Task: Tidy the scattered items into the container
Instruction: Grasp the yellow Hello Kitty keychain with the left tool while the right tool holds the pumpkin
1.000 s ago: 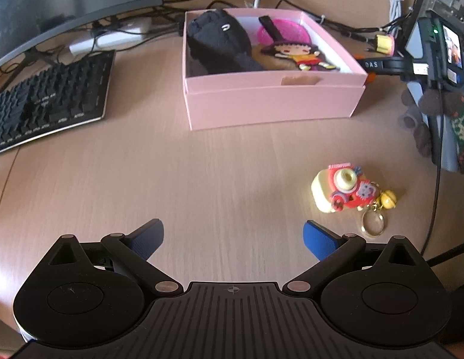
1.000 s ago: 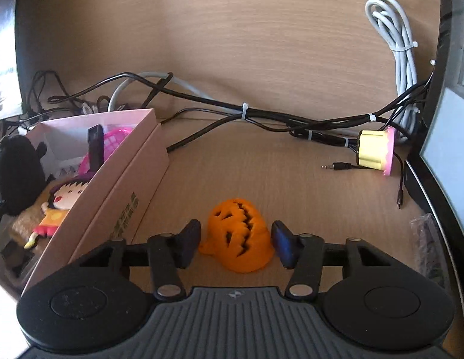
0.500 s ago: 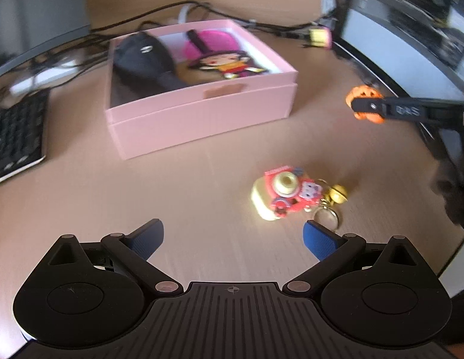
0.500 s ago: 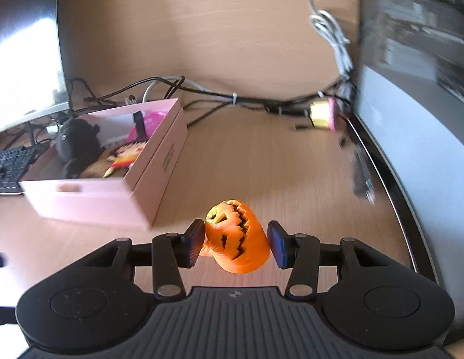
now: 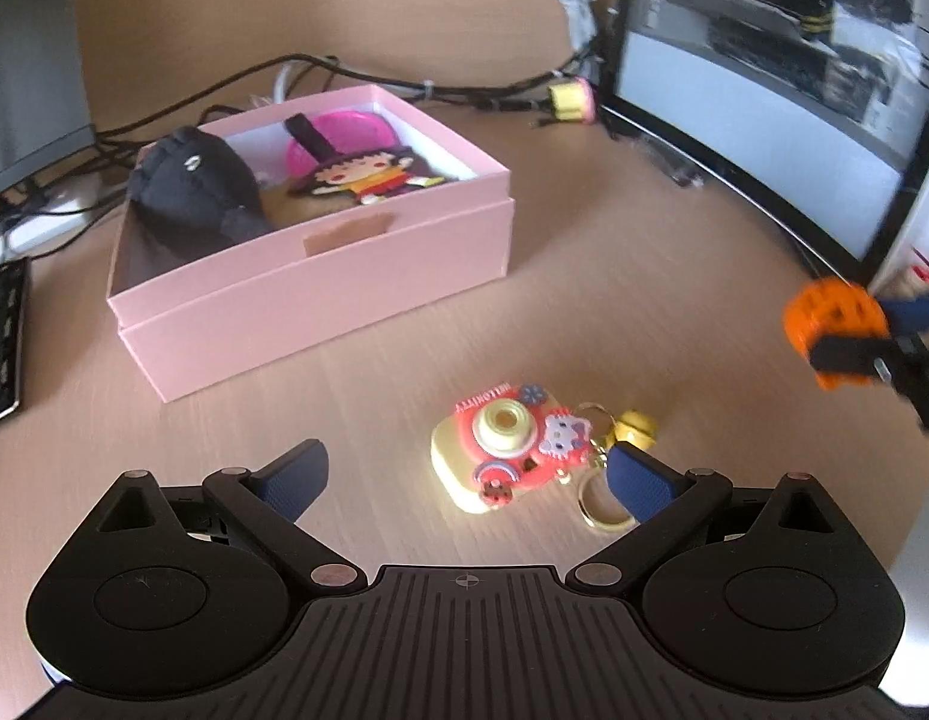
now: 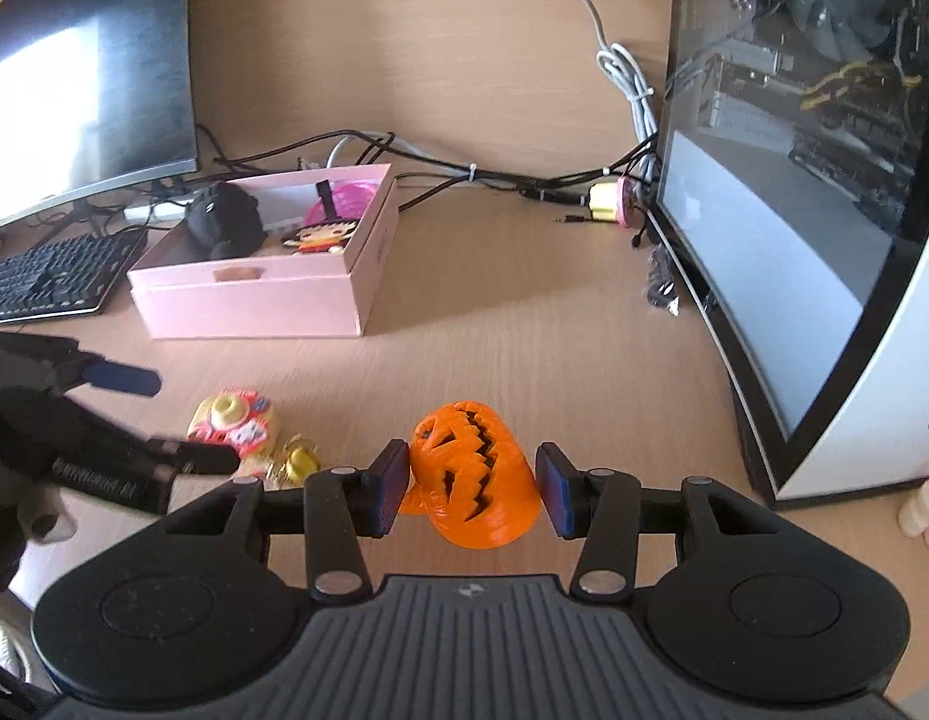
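Observation:
The pink box [image 5: 344, 294] sits at the back left of the desk and also shows in the right wrist view [image 6: 254, 306]. It holds a black pouch [image 5: 188, 186], a witch doll figure [image 5: 368, 177] and a pink disc. My left gripper [image 5: 467, 477] is open, its fingers on either side of a red and yellow toy camera keychain [image 5: 500, 450] on the desk. My right gripper [image 6: 473, 489] is shut on an orange jack-o'-lantern pumpkin [image 6: 473, 474] and holds it above the desk, right of the keychain [image 6: 236, 420].
A black keyboard [image 6: 50, 276] lies left of the box. A monitor [image 6: 86, 72] stands at the back left. A glass-sided computer case [image 6: 812, 192] stands on the right. Cables [image 6: 464, 171] run along the back wall. A small bottle [image 6: 923, 507] stands at the far right.
My right gripper has lifted the pumpkin and pulled back away from the wall. My left gripper has moved forward so the camera keychain lies between its fingers.

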A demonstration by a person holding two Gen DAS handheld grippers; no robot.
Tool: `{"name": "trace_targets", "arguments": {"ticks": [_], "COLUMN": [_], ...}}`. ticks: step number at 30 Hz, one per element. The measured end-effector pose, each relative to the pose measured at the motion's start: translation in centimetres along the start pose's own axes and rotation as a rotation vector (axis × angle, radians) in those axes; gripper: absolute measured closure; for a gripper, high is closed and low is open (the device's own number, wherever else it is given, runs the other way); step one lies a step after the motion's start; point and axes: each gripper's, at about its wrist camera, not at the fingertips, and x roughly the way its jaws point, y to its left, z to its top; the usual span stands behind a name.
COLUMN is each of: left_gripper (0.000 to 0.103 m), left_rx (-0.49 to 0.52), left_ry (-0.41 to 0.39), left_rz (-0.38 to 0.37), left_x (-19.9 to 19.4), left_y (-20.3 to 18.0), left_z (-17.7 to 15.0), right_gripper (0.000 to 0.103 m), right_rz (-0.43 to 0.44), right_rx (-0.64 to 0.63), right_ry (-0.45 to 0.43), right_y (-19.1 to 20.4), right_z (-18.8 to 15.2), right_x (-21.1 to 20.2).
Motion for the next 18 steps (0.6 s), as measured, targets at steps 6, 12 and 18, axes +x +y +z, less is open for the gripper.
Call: {"name": "trace_targets", "arguments": {"ticks": [6,12,18], "left_gripper": [0.002,0.002,0.028], "left_rx": [-0.072,-0.137,-0.218], "left_ry": [-0.028,-0.016,-0.017], "left_rz": [0.115,0.165,0.244], "left_x": [1.0,2.1,2.5], "left_y": [-0.9,-2.9,-3.2], "left_z": [0.2,0.9,0.5], "right_gripper": [0.057,0.057,0.057], "right_rz": [0.073,0.125,0.172], "right_rx": [-0.048,-0.078,-0.092], "right_ry": [0.027,0.036,0.039], "right_y": [-0.5,-1.6,-3.2], "right_z": [-1.9,-2.6,-2.9], "right_x": [0.0,0.2,0.2]}}
